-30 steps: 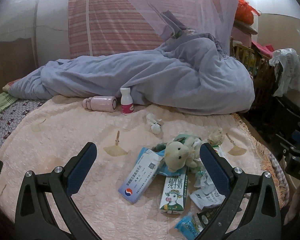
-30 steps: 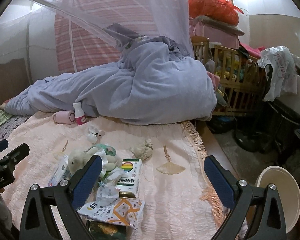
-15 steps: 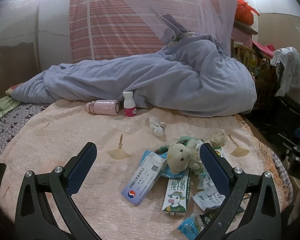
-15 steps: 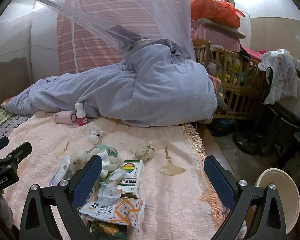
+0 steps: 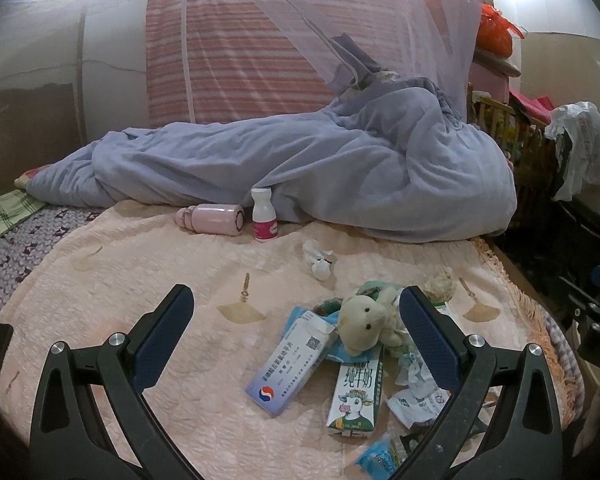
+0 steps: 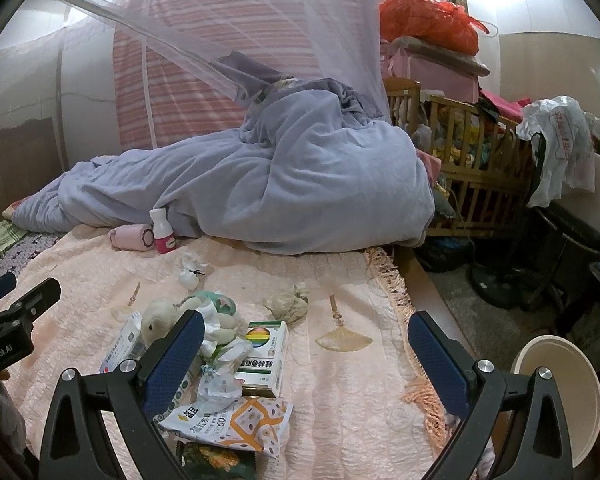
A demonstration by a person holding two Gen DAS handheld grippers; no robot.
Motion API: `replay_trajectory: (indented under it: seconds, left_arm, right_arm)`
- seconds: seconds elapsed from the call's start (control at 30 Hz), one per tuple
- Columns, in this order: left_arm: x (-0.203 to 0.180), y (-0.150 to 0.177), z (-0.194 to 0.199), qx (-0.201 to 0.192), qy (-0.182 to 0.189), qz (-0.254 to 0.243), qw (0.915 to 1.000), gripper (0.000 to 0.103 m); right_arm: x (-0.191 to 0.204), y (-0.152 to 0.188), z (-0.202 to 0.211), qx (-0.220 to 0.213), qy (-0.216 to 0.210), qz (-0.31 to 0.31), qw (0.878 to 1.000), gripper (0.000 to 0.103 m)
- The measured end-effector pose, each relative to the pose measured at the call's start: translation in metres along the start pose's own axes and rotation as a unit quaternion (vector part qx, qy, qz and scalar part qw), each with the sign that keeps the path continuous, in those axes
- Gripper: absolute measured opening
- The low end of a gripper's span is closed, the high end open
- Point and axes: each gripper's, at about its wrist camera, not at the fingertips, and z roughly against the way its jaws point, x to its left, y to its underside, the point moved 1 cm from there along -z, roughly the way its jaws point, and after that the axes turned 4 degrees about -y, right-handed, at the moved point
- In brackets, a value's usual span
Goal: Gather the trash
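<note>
Your left gripper [image 5: 296,324] hangs over the pale pink quilted bedspread [image 5: 120,272] with its fingers spread wide and nothing between them. Far left and back, a pink cylindrical flask [image 5: 212,219] lies on its side next to an upright small white bottle with a pink label [image 5: 264,221], both against the lilac duvet [image 5: 300,168]; they look like belongings, not litter. Nearer you is the trash: a long white-and-blue cardboard medicine box [image 5: 290,364] lies flat, with the green-and-white milk carton [image 5: 356,392] just beside it, and a cream plush toy [image 5: 366,322] rests on top of the heap, so it probably needs lifting off first. Crumpled white wrappers [image 5: 416,396] lie to the right. Your right gripper [image 6: 306,350], fingers likewise wide and empty, sits over the green-and-white box with a rainbow panel [image 6: 265,354] and a printed snack packet [image 6: 236,422]. The white round bin [image 6: 560,396] stands on the floor off the bed's right edge, seemingly placed there to take the drops.
</note>
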Motion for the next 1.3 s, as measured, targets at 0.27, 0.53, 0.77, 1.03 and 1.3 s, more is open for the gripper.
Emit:
replay_trajectory:
  seconds: [0.27,0.53,0.77,1.03,1.3]
  left_arm:
    - [0.002,-0.003,0.002,-0.008,-0.003,0.004,1.0000,0.102]
    - [0.002,-0.003,0.000,-0.005,-0.006,0.002,1.0000,0.102]
    - [0.001,0.000,-0.005,-0.003,-0.009,-0.006,0.9999,0.102]
    - [0.009,0.001,-0.013,0.011,0.003,-0.008,0.9999,0.102]
    - [0.023,0.013,-0.030,0.045,0.007,-0.026,0.9986,0.102]
  right_arm:
    - [0.001,-0.001,0.001,-0.001,0.000,0.000,1.000,0.101]
    - [0.001,-0.002,0.001,0.002,-0.001,0.002,1.000,0.101]
    - [0.001,0.001,-0.008,0.014,-0.001,0.002,1.000,0.101]
    - [-0.004,0.009,-0.017,0.027,-0.006,0.003,1.000,0.101]
    - [-0.006,0.021,-0.046,0.073,-0.025,0.021,0.997,0.101]
